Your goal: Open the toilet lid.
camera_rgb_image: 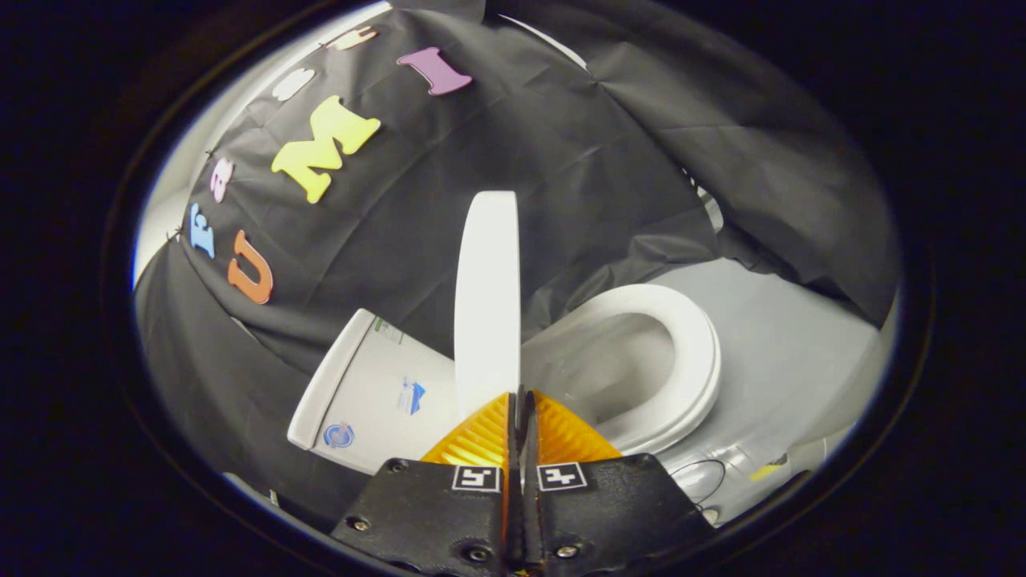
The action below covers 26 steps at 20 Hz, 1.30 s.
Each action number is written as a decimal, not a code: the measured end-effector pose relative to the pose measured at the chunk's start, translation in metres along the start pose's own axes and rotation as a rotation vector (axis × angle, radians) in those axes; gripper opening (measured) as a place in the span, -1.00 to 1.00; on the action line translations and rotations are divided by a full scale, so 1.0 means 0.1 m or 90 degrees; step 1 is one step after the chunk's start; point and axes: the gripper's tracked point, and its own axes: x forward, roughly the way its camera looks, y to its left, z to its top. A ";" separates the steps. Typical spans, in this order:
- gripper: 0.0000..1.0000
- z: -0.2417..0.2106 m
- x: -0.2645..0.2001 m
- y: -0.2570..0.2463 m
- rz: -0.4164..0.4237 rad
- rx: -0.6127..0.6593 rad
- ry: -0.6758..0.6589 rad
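Right now the toilet lid is lifted and stands up on its edge, so we see it as a tall, thin white shape. Its lower end sits just ahead of the gripper, right at the tips of the two jaws. The jaws are pressed close together with only a thin dark line between them. The lid's bottom edge touches the tips or is just in front of them, and I cannot tell if the jaws are pinching it.

To one side of the lid is the toilet seat, a white ring lying flat. You can look down into the bowl through the ring. To the other side of the lid is the white tank, which looks tilted in this round view. It has small stickers on it.

Under the toilet is a pale grey floor. A thin black wire lies in a loop on the floor near the seat, beside the gripper's body. A small yellow bit lies on the floor a little past the wire, and it is too small to tell what it is.

Behind everything hangs a black cloth wall with many folds in it.
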 end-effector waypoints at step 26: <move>-0.85 -0.22 0.05 1.06 -0.018 -0.160 -0.025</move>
